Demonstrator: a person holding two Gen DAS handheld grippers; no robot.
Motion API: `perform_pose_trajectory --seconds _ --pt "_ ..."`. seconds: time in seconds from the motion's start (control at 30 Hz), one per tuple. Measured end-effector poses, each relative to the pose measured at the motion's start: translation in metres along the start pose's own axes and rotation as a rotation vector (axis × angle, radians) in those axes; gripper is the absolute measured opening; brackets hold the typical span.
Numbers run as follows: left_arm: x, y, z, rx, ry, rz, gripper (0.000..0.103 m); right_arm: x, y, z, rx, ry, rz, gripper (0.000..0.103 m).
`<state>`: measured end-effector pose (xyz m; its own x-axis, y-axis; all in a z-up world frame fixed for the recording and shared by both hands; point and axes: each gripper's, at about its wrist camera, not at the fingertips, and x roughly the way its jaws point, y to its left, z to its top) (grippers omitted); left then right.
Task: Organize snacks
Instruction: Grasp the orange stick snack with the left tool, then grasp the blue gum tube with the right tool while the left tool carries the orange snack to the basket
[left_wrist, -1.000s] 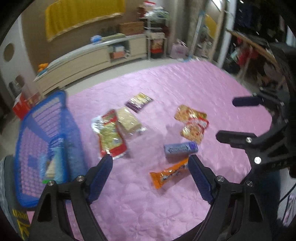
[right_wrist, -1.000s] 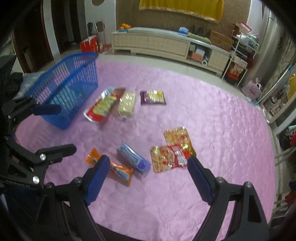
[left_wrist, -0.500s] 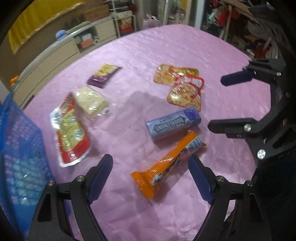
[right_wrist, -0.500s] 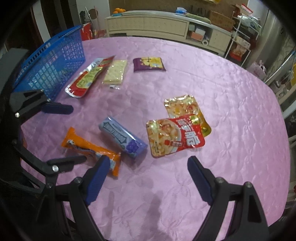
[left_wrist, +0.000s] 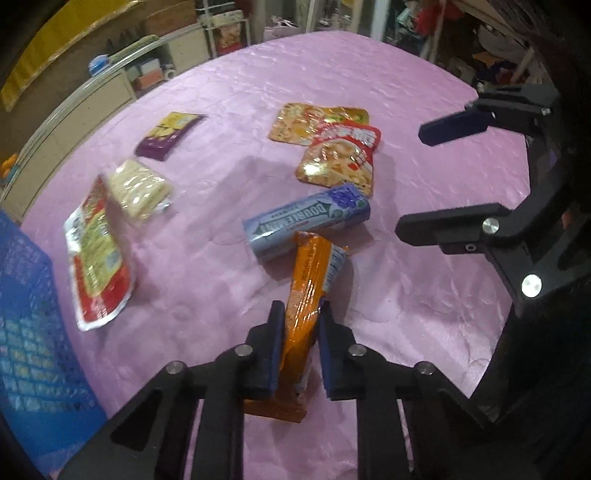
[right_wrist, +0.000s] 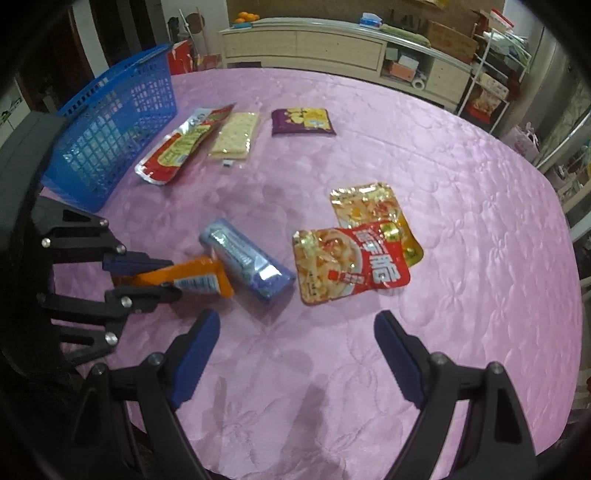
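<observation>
Gripping orange snack bar (left_wrist: 308, 291) between just-closed left gripper (left_wrist: 300, 345) fingers; right gripper (right_wrist: 295, 354) wide, empty. Next: lift toward blue basket (right_wrist: 110, 122).

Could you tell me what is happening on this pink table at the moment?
A person is sorting snacks with two handheld grippers. The left gripper has just closed on an orange snack bar lying beside a blue gum pack. The right gripper hangs open above the tablecloth. The blue basket stands nearby.

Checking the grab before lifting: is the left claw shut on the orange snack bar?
Shut: left claw pads pinch the orange snack bar, having just closed.
</observation>
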<state>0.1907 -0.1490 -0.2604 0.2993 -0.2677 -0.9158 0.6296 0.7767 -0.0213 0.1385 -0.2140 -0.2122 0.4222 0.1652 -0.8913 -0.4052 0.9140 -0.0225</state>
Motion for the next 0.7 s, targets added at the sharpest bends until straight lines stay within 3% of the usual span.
perform_pose_trajectory --seconds 0.23,0.4,0.63,0.7 --pt "-0.034 0.022 -0.009 -0.149 -0.062 0.044 0.014 0.003 0.018 0.015 -0.069 -0.007 0.026 0.089" --pt "-0.042 0.034 -0.012 -0.204 -0.080 0.042 0.014 0.017 0.033 0.028 -0.147 0.006 0.065 0.088" --pt "-0.040 0.049 -0.017 -0.276 -0.062 0.063 0.014 0.045 0.039 0.039 -0.192 0.061 0.091 0.081" --pt "-0.037 0.049 -0.017 -0.282 -0.054 0.065 0.014 0.053 0.037 0.041 -0.193 0.080 0.110 0.070"
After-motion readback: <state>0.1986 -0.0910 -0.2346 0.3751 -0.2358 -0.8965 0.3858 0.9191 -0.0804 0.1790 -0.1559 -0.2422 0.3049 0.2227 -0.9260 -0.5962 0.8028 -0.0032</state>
